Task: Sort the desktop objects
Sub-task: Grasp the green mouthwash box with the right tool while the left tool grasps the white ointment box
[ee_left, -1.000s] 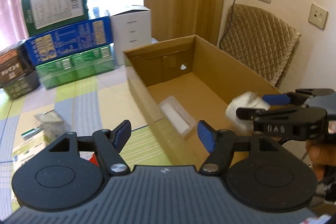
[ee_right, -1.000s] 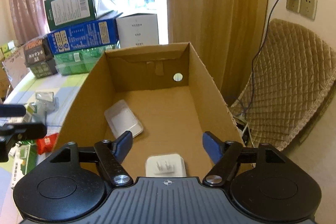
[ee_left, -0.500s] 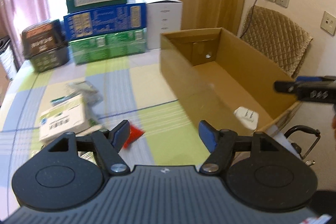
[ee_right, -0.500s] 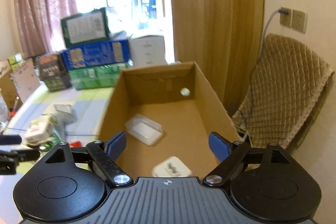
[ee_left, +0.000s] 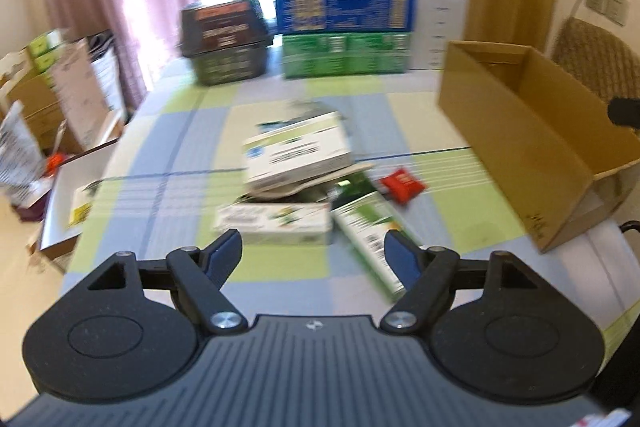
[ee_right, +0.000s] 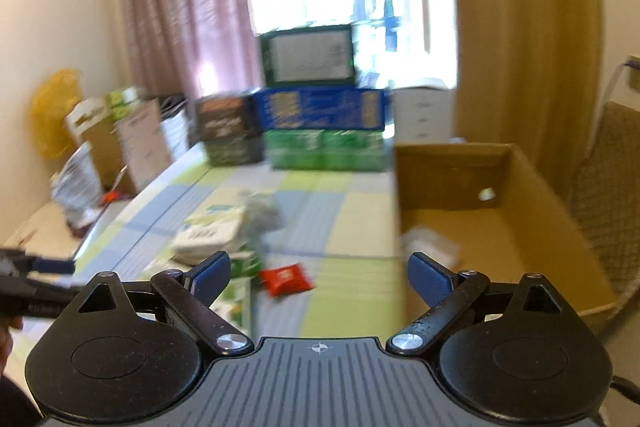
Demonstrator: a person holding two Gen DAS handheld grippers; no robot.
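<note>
Left gripper (ee_left: 313, 255): jaws just widening, nothing between them. Right gripper (ee_right: 319, 275): same, jaws spreading, empty.

Pile of 3 or so small cartons (ee_left: 296, 151) lies mid-desk (ee_left: 192, 115), ahead of the left jaws; a flat green-white box (ee_left: 370, 235) sits nearest, just beyond the right-hand pad. Red packet (ee_right: 286, 279) lies alone between pile and cardboard box (ee_right: 500, 227), roughly centred ahead of the right jaws.

Judgement: cartons light, stiff, crushable if squeezed hard; grip across the narrow faces. Packet soft, likely slippery; pinch at mid-body or along an edge.
</note>
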